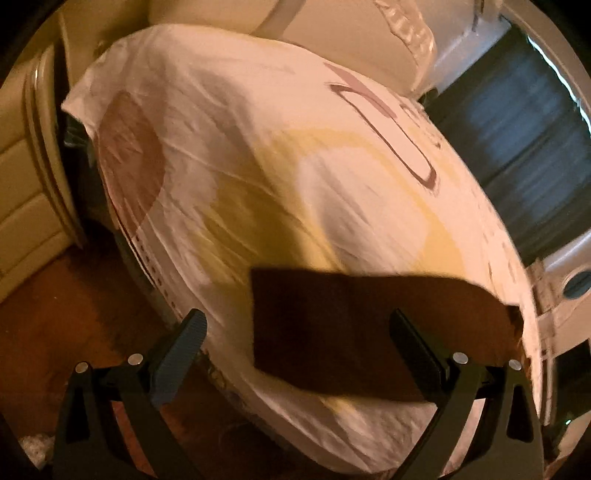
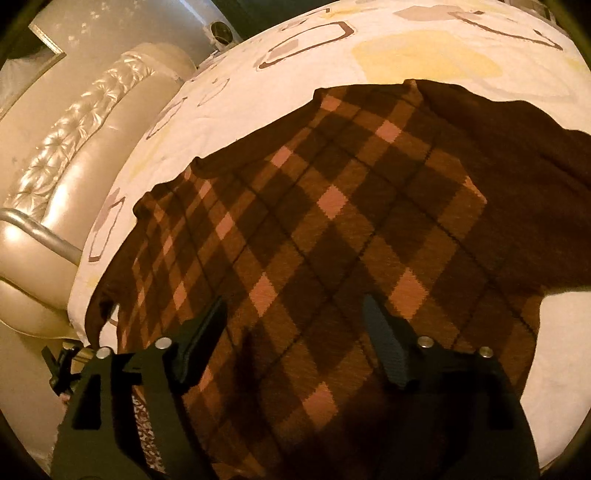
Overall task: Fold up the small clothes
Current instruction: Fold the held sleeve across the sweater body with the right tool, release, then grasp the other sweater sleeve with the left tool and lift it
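A brown knitted garment with a tan and pink diamond check (image 2: 332,221) lies spread flat on the bed sheet (image 2: 240,92). Its plain dark brown sleeve (image 2: 517,166) reaches to the right. My right gripper (image 2: 295,306) hovers over the lower part of the check, open, with nothing between its fingers. In the left wrist view a plain dark brown piece of the garment (image 1: 332,332) lies at the near edge of the sheet (image 1: 258,147). My left gripper (image 1: 299,332) stands wide open above it, its right finger (image 1: 417,343) over the cloth.
The white sheet carries yellow and brown shapes. A cream padded headboard (image 2: 74,166) runs along the bed's left side. Cream pillows (image 1: 351,33) lie at the far end. Reddish wooden floor (image 1: 55,314) and a cream cabinet (image 1: 22,192) are beside the bed.
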`<state>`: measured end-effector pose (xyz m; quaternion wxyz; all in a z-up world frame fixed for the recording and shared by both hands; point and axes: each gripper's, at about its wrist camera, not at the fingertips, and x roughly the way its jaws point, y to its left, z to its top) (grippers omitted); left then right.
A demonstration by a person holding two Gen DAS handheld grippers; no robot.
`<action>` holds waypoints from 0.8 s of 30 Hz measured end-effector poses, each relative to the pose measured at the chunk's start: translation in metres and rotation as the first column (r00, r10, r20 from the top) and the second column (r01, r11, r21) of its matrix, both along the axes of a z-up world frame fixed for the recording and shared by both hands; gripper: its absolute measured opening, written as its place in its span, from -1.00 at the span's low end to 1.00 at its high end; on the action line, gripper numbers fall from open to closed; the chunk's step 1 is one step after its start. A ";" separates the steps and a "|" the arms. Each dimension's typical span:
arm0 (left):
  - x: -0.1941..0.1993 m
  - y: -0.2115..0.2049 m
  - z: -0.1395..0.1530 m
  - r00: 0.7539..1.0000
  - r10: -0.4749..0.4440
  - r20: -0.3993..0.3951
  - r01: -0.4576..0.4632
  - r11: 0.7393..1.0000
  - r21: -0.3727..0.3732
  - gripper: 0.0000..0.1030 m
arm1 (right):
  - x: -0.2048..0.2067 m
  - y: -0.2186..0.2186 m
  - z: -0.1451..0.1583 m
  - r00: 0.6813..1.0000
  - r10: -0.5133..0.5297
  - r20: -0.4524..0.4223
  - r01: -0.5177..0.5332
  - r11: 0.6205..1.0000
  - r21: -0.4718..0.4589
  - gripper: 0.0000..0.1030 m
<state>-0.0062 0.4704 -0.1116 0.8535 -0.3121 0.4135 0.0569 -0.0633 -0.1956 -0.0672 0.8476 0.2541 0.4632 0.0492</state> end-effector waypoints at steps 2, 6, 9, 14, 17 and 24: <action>0.005 0.008 -0.006 1.000 -0.016 0.024 0.016 1.000 0.000 0.91 | 0.001 0.006 0.000 1.000 -0.001 -0.001 0.001 1.000 -0.023 0.61; 0.013 0.019 -0.018 0.998 -0.022 0.051 0.023 1.000 -0.017 0.90 | 0.003 0.012 0.000 1.000 -0.011 -0.005 0.010 0.999 -0.053 0.67; 0.017 0.020 -0.021 0.995 -0.045 0.092 0.047 0.999 -0.026 0.90 | 0.004 0.013 0.000 1.000 -0.024 -0.007 0.023 0.998 -0.050 0.69; 0.017 0.016 -0.023 0.977 -0.130 0.171 0.137 0.990 -0.029 0.26 | 0.004 0.012 -0.001 0.999 -0.048 -0.009 0.048 0.998 -0.036 0.70; 0.017 0.012 -0.025 0.969 -0.157 0.190 0.165 0.986 -0.025 0.16 | 0.003 0.013 -0.002 0.998 -0.065 -0.004 0.065 0.997 -0.033 0.71; 0.007 0.020 -0.037 0.967 -0.146 0.208 0.172 0.979 -0.112 0.15 | 0.002 0.011 -0.001 0.996 -0.086 -0.003 0.086 0.996 -0.013 0.71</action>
